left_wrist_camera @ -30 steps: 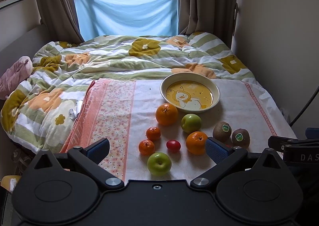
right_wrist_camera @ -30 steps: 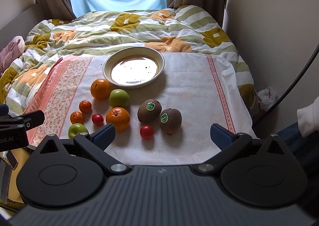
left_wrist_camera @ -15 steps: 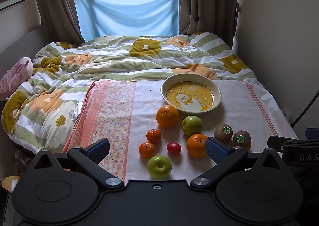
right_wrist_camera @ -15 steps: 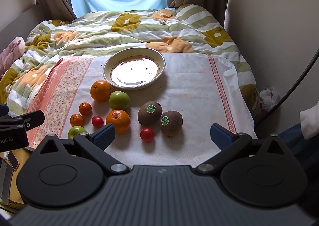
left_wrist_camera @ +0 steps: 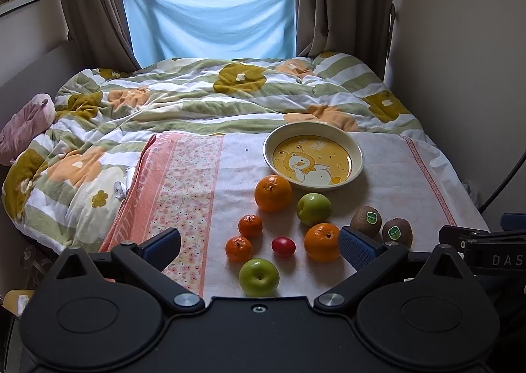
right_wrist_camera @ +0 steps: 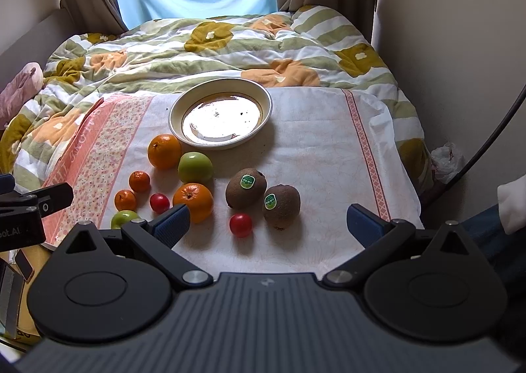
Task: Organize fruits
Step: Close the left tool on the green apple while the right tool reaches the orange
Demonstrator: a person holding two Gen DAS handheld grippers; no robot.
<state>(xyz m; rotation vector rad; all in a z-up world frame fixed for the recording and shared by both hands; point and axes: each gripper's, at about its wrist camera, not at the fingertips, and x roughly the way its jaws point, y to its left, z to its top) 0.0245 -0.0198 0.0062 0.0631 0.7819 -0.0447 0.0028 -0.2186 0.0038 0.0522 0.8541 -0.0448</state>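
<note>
Cream ceramic, one item: the bowl point(left_wrist_camera: 358, 156), yellow duck print inside, standing empty at the far side of the white cloth point(right_wrist_camera: 322, 143) spread over the bed.

Fruit, loose on the cloth, all outside the bowl:
- Large orange point(left_wrist_camera: 273, 193), just beside the bowl's near rim.
- Green apple point(left_wrist_camera: 314, 209), touching or nearly touching that orange.
- Second orange point(left_wrist_camera: 322, 242), nearer me.
- Two small mandarins point(left_wrist_camera: 250, 225), side by side.
- Two red tomatoes, one point(left_wrist_camera: 283, 246) among the citrus, one point(right_wrist_camera: 240, 225) in front of the kiwis.
- Second green apple point(left_wrist_camera: 258, 277), closest to my left claw.
- Two stickered kiwis point(right_wrist_camera: 246, 188), touching, off to the right.

Tools: my left gripper point(left_wrist_camera: 259, 243) is spread wide and carrying nothing; my right gripper point(right_wrist_camera: 268, 220) likewise, released and bare, both held back from the fruit.

Progress, as I judge it: nothing sorted yet. All ten pieces remain to be gathered, presumably into the bowl.
</note>
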